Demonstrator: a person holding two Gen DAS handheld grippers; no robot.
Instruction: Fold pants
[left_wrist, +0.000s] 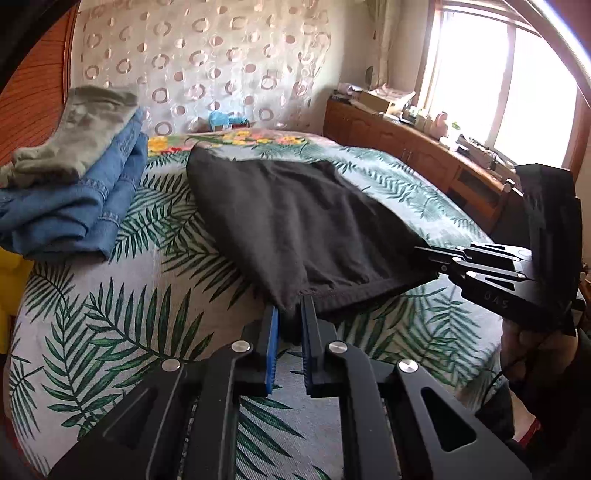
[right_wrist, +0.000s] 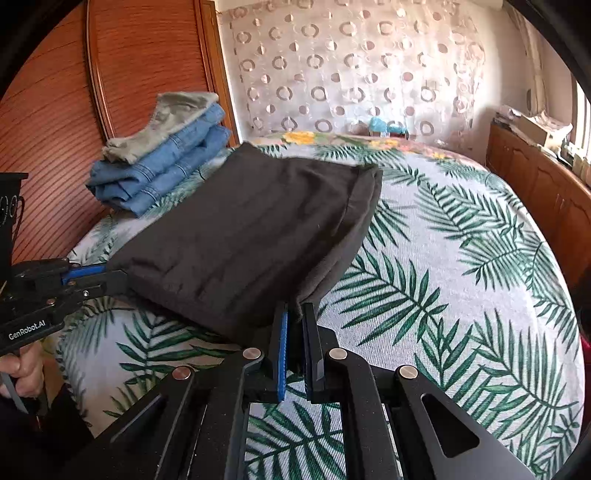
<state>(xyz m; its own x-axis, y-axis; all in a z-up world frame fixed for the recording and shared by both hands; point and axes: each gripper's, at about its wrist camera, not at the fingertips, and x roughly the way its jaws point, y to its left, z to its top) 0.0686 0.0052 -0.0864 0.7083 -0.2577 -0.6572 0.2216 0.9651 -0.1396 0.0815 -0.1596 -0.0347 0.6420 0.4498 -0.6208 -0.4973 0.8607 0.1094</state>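
Left wrist view shows the left gripper low over the bed, its blue-padded fingers clenched on the near left corner of the black pants. The right gripper reaches in from the right at about the same height, lying nearly level, and pinches the near right corner of the same hem edge. Between the two grips the hem is stretched taut and lifted clear of the bedspread, while the far part of the pants slopes down to rest on the leaf-print cover.

From the right wrist view, the right gripper has its fingers closed on a bunched corner of the black pants, which appear doubled over, with a folded edge on the right side. The left gripper comes in from the left, roughly level, gripping the opposite corner; the person's left hand wraps the handle below it.

Far left on the bed, beside the wooden headboard, folded blue jeans sit in a stack with a folded olive garment on top, near the pants but apart from them.
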